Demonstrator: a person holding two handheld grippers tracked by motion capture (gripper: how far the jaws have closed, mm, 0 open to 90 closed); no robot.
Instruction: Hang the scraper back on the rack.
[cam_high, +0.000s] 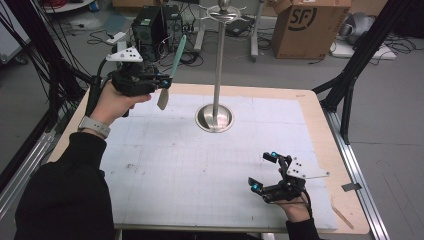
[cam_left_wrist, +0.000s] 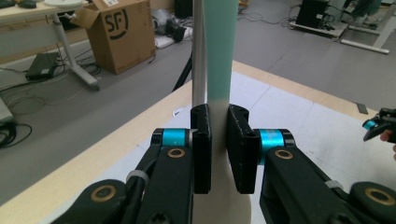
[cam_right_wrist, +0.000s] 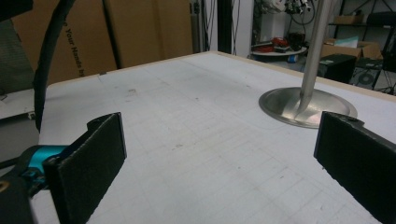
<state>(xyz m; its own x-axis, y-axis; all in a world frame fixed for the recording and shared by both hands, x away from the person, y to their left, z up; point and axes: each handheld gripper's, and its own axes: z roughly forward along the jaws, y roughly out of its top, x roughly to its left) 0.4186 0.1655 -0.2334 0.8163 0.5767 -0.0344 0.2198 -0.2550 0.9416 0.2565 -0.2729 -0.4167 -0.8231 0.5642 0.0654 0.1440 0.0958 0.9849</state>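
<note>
A white gridded mat (cam_high: 210, 165) covers the wooden table (cam_high: 320, 125). A steel stand (cam_high: 218, 70) rises from its round base (cam_high: 214, 118) at the mat's far middle. Left of the stand, raised above the mat's far left corner, the left gripper (cam_high: 162, 82) has its jaws closed on a mint-and-cream spatula (cam_high: 172, 72), handle tilted upward. Near the mat's edge right of the stand, the right gripper (cam_high: 263, 171) rests low, jaws spread wide and holding nothing.

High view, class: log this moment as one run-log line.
left gripper: shut on spatula | right gripper: open, empty | metal stand: upright
</note>
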